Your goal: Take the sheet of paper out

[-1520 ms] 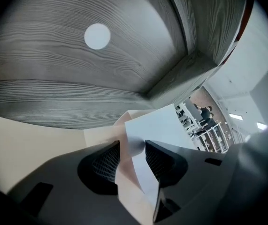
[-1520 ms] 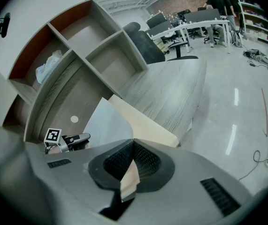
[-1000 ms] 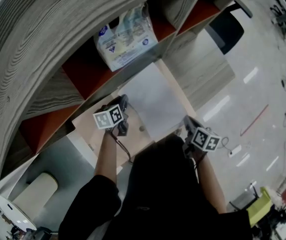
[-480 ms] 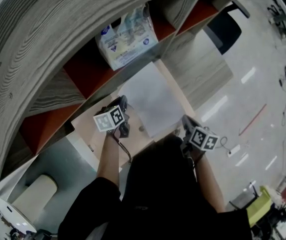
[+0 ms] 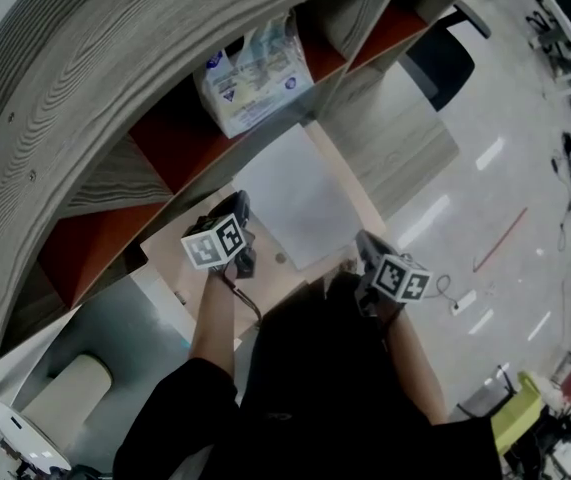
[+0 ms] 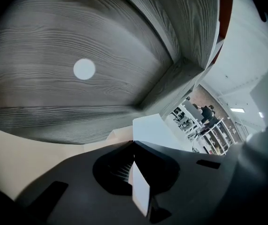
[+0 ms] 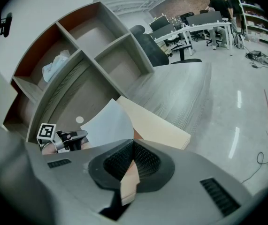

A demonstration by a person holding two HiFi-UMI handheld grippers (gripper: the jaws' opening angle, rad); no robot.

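Where the bench [image 5: 170,258] meets the foot of the grey wooden shelf unit [image 5: 75,98], we see the sheet of paper [image 5: 300,193] spread white over the bench's far right part. One corner reaches toward the shelf unit, and the sheet's right edge runs just inside the bench's right edge.

We hold the left gripper [image 5: 243,206] at the sheet's near left corner. Its own view shows us the jaws pressed together with a white edge of the sheet pinched between them, and more of the sheet lies beyond the tips.

We hold the right gripper [image 7: 133,143] at the bench's near right corner. Its jaws are closed as well, on a thin tan strip [image 7: 129,184] that runs back between them. We cannot tell whether that strip belongs to the sheet or to something lying under it.

From the right gripper view, the sheet lifts off the bench and curves upward between the two grippers, with the bench's pale edge showing beneath it. The left gripper and its marker cube sit at the sheet's left side.

Above the bench, a white and blue plastic bag [image 5: 255,73] lies in a red-lined compartment of the shelf unit. A dark office chair [image 5: 445,63] stands on the glossy floor [image 5: 510,183], off the right end of the shelf unit.
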